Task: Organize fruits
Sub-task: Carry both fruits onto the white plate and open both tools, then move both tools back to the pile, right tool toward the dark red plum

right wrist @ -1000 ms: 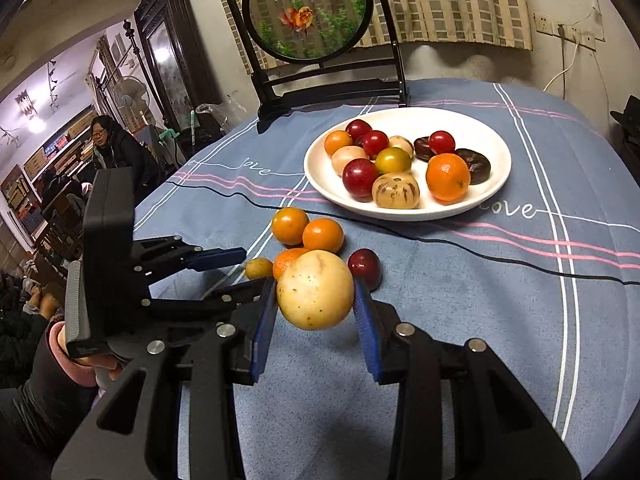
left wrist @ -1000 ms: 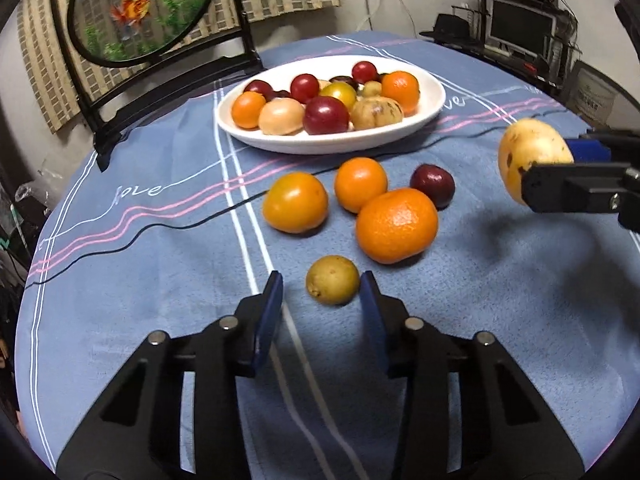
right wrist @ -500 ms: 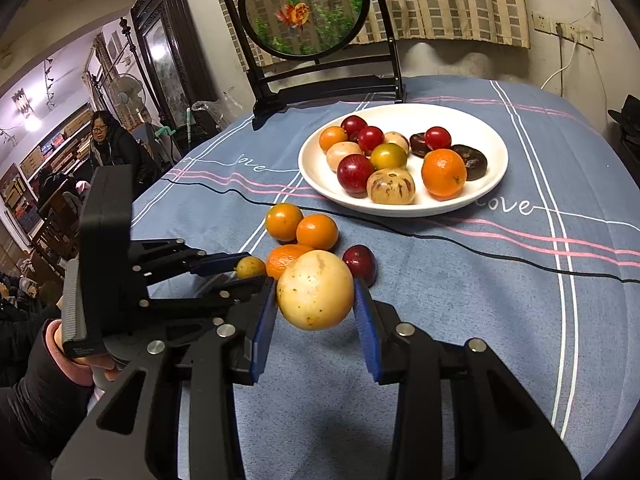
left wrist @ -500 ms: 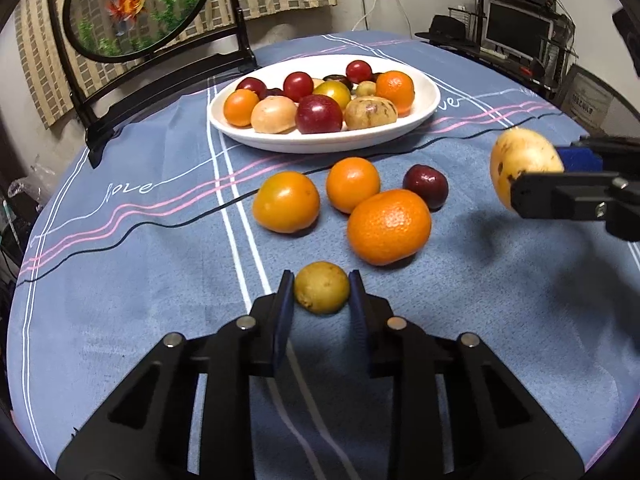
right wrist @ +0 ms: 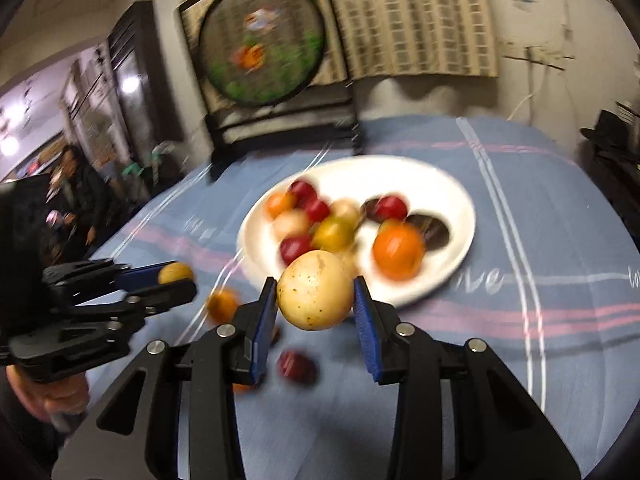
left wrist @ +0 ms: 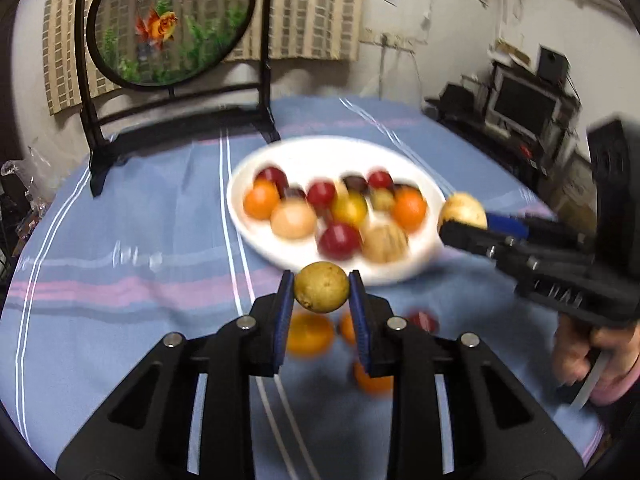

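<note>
Your left gripper [left wrist: 321, 292] pinches the small round fruit [left wrist: 321, 287] mid-pad, right gripper [right wrist: 315, 300] the larger pale fruit [right wrist: 315, 295]; both look firm, smooth, roll-prone.

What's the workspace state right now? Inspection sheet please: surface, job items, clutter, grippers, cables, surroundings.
Surface: blue striped tablecloth.
Job's things: white plate holding mixed fruit; loose oranges and a red plum on the cloth.
Clutter: nothing seen.
Grippers: left gripper shut on small brownish fruit; right gripper shut on pale yellow fruit.
Cables: white cord on wall.
Surroundings: goldfish screen, monitor, a person.
</note>
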Demonstrator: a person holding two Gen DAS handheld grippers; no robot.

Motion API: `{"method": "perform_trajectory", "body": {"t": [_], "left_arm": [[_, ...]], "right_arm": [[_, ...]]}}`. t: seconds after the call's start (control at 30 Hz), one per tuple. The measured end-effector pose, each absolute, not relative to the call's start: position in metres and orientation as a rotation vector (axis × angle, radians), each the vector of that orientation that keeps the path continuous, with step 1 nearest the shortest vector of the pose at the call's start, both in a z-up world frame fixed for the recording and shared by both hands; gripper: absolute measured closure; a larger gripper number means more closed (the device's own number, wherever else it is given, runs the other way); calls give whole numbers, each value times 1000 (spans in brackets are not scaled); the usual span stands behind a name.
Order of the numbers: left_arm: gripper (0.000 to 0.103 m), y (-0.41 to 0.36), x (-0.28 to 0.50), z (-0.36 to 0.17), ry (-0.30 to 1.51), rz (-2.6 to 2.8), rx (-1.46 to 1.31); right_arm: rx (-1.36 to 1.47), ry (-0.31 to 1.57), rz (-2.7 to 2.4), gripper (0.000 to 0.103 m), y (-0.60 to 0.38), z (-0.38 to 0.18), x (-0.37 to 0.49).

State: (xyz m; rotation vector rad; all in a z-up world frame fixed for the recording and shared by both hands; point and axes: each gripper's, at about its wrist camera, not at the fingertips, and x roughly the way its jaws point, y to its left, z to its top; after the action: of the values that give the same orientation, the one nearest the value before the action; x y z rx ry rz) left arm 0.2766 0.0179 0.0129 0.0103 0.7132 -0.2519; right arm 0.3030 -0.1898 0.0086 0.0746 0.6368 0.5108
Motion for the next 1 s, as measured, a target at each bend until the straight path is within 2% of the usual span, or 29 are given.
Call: {"method": "perform_trajectory", "body": {"t": [0.27,0.43,0.47,0.5,0.53,0.6,0.73,1.0], "left_arm": [[75,16,370,12,734,-195,-9],[75,8,395,9,746,-187,4],[63,7,397,9,747,-169,11],[28,6,398,10,745,-140,20],[17,8,396,13,731,-114,23],[13,13,383,23,670,-82,22],[9,26,358,31,691,-88,-24],[4,53,270,18,710,-41,-62]], "right_arm": [[138,650,451,65,-188,-1,375],[131,654,468,64,-185,-1,392],[124,657,461,63,-183,0,392],[119,659,450,59,-184,1,393],[119,650,442,50,-185,2,390],[118,614,448,44,-188,10,383],[95,574,468,44,-190,25,366],[-20,676,509,44,-184,10,308]]}}
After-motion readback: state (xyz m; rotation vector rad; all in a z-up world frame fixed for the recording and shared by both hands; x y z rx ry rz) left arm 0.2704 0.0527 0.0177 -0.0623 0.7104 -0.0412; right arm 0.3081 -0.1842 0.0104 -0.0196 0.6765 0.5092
